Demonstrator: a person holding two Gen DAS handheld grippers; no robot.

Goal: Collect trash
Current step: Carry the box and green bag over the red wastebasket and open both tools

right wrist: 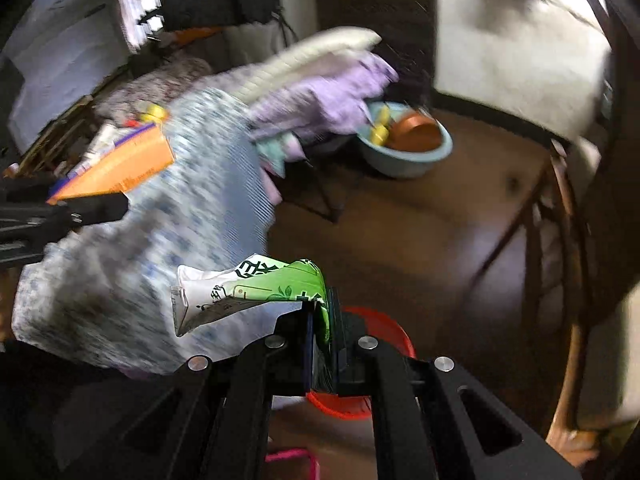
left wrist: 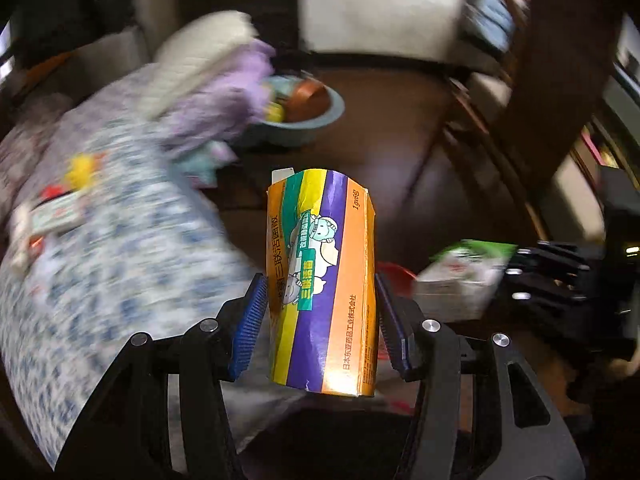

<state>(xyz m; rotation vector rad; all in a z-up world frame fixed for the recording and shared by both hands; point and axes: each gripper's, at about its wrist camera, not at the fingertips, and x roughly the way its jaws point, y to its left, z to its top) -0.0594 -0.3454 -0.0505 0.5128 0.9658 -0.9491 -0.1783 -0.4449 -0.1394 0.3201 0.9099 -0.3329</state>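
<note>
My left gripper (left wrist: 320, 300) is shut on an orange, purple and yellow medicine box (left wrist: 322, 280), held upright in the air. The box also shows at the left of the right wrist view (right wrist: 116, 168). My right gripper (right wrist: 323, 320) is shut on a flattened green and white carton (right wrist: 248, 292), which sticks out to the left of the fingers. That carton also shows at the right of the left wrist view (left wrist: 464, 276). A red bin rim (right wrist: 384, 328) lies just below and behind the right gripper, and a bit of it shows in the left wrist view (left wrist: 396, 276).
A bed with a blue-flowered sheet (left wrist: 120, 240) and purple bedding (right wrist: 320, 96) fills the left. Small packets lie on it (left wrist: 52, 220). A blue basin (right wrist: 408, 148) holding an orange bowl sits on the brown floor. Wooden chair legs (right wrist: 532, 240) stand at the right.
</note>
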